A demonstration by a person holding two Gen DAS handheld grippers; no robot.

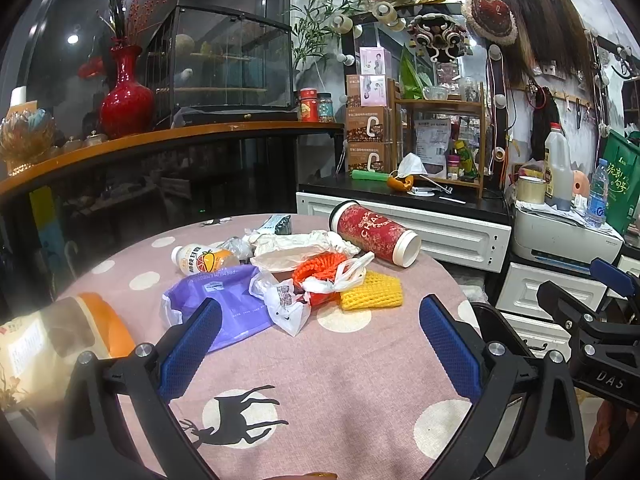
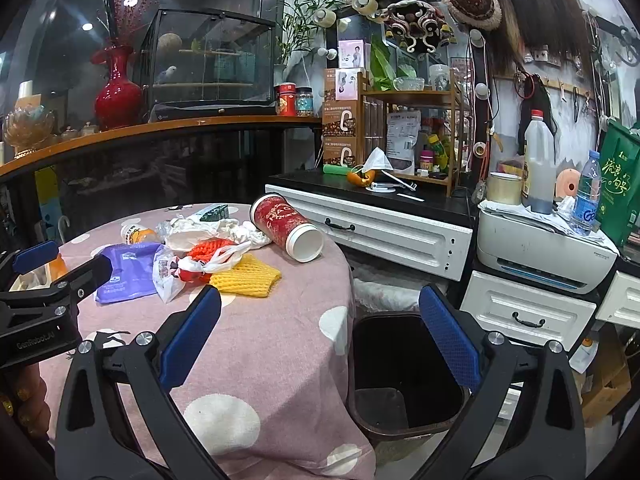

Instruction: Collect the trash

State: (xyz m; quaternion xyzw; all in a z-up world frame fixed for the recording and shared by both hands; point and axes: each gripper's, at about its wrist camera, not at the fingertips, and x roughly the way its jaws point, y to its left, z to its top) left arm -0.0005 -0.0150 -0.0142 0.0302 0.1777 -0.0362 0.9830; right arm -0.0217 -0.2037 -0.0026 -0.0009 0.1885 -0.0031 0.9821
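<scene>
Trash lies in a heap on the round table [image 1: 340,380]: a red paper cup [image 1: 374,233] on its side, a yellow foam net [image 1: 372,290], an orange net [image 1: 316,266], a small white plastic bag [image 1: 286,300], a purple pouch [image 1: 228,300], crumpled white paper [image 1: 296,246] and a juice bottle [image 1: 202,258]. My left gripper [image 1: 320,320] hovers open just short of the heap, nothing between its pads. My right gripper [image 2: 320,312] is open too, over the table's right edge, above a dark bin [image 2: 404,380] on the floor. The cup [image 2: 286,226] and yellow net [image 2: 246,276] lie ahead to its left.
A packaged item [image 1: 60,344] sits at the table's left. White drawers [image 2: 380,232] and a printer [image 2: 544,252] carrying bottles stand right of the bin. A dark counter with a red vase [image 1: 126,96] and glass cage runs behind the table.
</scene>
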